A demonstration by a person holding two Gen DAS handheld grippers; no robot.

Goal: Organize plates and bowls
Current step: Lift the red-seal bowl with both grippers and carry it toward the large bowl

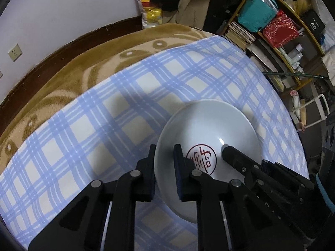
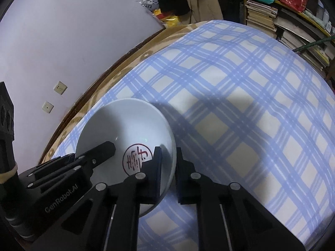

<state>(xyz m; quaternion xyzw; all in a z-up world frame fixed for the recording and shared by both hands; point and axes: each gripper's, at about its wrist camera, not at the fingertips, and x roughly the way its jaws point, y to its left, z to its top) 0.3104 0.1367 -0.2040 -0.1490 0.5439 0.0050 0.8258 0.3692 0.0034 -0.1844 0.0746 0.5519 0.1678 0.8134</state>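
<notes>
two grippers, left and right, each pinch opposite rims of white bowl on blue plaid cloth.

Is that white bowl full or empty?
Empty: the bowl shows its bare white inside and the red mark on its bottom, with no food or liquid in it.

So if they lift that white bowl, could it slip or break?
The bowl looks like glossy glazed ceramic, so it is probably slippery and breakable. The left gripper and right gripper each pinch only its thin rim, on opposite sides, so it may tilt. It should stay stiff.
</notes>
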